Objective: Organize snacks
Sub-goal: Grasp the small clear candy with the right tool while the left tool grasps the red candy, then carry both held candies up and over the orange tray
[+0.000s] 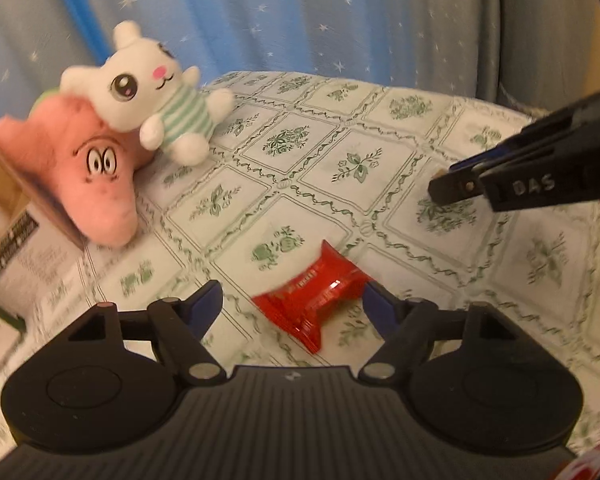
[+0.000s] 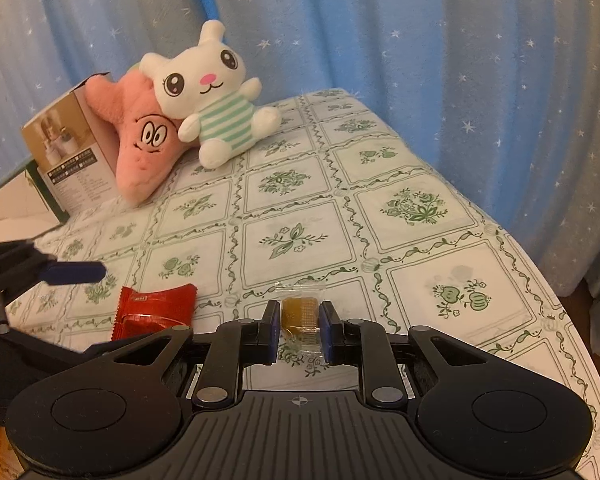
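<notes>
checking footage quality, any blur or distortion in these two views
Left wrist view: motion blur smears the red snack packet, the pink plush and the box; fisheye bends the table edge. Right wrist view: sharper, the wrapped amber candy in the right gripper reads clearly; the curtain bows and the corners vignette dark. Both have warm, dim lighting.

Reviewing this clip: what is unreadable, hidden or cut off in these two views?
- Red snack packet: print motion-blurred in the left wrist view; lower part hidden by the right claw's body in the right wrist view.
- Amber candy: unseen in the left wrist view, though the right claw shows there.
- Cardboard box: label too small; plush toys cover its far side.
</notes>
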`<state>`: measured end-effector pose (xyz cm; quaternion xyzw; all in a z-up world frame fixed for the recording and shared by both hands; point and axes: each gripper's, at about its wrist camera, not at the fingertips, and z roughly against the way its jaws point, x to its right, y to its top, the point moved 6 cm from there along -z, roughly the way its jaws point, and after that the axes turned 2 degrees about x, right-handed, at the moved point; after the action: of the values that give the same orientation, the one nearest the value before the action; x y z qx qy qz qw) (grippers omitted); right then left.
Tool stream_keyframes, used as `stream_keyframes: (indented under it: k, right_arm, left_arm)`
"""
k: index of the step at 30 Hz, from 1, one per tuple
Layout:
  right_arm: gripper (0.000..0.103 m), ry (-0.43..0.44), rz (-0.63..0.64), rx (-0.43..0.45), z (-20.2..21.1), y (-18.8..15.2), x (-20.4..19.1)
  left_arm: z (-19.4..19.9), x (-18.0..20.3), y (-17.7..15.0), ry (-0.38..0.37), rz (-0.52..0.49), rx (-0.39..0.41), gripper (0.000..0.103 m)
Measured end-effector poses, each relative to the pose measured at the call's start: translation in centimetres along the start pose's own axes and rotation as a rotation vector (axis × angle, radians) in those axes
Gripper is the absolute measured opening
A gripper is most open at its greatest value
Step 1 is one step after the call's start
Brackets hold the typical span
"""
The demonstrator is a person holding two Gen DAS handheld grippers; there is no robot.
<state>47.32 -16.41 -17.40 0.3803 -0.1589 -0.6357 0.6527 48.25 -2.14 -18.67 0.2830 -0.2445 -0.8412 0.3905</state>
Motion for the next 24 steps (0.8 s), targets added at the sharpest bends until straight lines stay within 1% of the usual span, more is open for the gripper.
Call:
stream_keyframes:
  k: [3,5,7,9,11,13,14,16,17,20,24]
  right_arm:
    - [0.021,0.012,-0.04,-0.004,-0.2,0.0,0.1]
    - [0.021,0.019,-0.046,-0.005,-0.3,0.0,0.1]
    - [0.021,0.022,-0.044,-0.004,-0.3,0.0,-0.1]
    - [0.021,0.024,-0.048,-0.003,-0.3,0.0,-0.1]
    - [0.021,0.024,-0.052,-0.001,-0.3,0.0,0.0]
    - [0.021,0.023,-0.05,0.0,-0.3,0.1,0.0]
    - [0.021,0.023,-0.05,0.001,-0.2,0.1,0.1]
    - [0.021,0.022,-0.052,0.003,-0.2,0.1,0.2]
    - [0.021,0.022,-0.054,0.003,-0.2,0.1,0.2]
    - [0.021,0.026,-0.044,0.002,-0.1,0.0,-0.2]
    - [0.021,0.031,-0.031,0.002,0.0,-0.1,-0.6]
  left_arm:
    - [-0.4,0.4,0.6,-0.021,-0.057,0.001,0.074]
    - [-0.7,0.6,0.9,-0.044,-0.078,-0.002,0.072]
    - [-0.9,0.6,1.2,-0.062,-0.058,-0.001,0.066]
    - [-1.2,0.6,1.2,-0.097,-0.035,-0.018,0.06]
    - [-1.6,0.9,1.0,-0.126,-0.02,-0.048,0.053]
    - [-1.8,1.1,0.7,-0.143,-0.002,-0.07,0.041]
    - [-1.8,1.2,0.6,-0.145,0.009,-0.071,0.039]
    - [-1.8,1.1,0.5,-0.147,0.057,-0.073,0.03]
    - [-1.8,1.0,0.4,-0.142,0.084,-0.075,0.028]
    - [-1.8,0.6,0.2,-0.119,0.175,-0.077,0.026]
    - [-0.9,-0.4,-0.6,-0.05,0.314,-0.08,0.024]
